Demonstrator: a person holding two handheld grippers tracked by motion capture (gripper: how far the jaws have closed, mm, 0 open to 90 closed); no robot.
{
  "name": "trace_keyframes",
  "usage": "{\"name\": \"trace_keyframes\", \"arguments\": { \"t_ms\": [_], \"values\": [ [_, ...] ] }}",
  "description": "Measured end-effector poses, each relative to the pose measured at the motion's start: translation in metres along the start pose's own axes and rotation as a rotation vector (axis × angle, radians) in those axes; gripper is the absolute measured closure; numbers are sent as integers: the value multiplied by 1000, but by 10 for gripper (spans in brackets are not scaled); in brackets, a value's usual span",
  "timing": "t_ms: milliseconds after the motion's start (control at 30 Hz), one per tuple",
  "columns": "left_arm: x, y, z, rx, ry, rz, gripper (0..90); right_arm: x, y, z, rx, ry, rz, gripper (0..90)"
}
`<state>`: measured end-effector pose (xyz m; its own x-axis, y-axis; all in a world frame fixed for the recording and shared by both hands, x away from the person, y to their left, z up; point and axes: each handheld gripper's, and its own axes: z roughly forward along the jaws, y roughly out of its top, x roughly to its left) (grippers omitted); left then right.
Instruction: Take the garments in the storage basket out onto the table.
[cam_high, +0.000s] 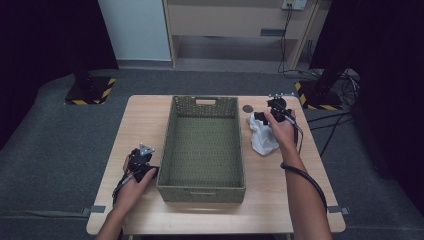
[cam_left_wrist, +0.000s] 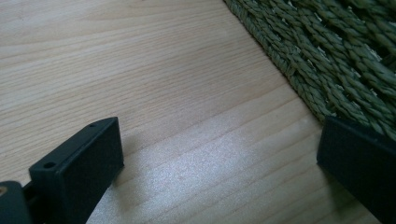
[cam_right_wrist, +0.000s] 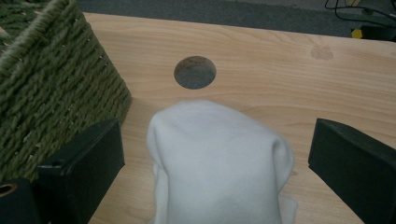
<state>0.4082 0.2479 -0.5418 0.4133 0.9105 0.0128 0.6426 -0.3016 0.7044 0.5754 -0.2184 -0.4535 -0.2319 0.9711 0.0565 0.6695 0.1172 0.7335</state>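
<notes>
Both claws stood released: the right claw (cam_right_wrist: 217, 163) straddled a crumpled white cloth (cam_right_wrist: 219, 163), presumably bound for the woven green basket (cam_high: 202, 187); left claw (cam_left_wrist: 219, 154) idle on the counter (cam_left_wrist: 140, 70).

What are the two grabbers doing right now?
Left gripper: open, holding nothing, over the table.
Right gripper: open, white cloth between its jaws, not squeezed.

A light wooden table (cam_high: 150, 120) stands on grey carpet. A green woven basket (cam_high: 202, 186) sits in its middle. Just right of the basket lies a white cloth (cam_high: 261, 140), near a round hole (cam_high: 247, 108).
</notes>
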Motion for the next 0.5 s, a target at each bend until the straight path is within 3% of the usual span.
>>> {"name": "trace_keyframes", "arguments": {
  "t_ms": [333,500],
  "values": [
    [0,0,0,0,0,0,0,4,2,-15,-40,39,-13,27],
    [0,0,0,0,0,0,0,12,2,-27,-73,57,-59,26]
  ]
}}
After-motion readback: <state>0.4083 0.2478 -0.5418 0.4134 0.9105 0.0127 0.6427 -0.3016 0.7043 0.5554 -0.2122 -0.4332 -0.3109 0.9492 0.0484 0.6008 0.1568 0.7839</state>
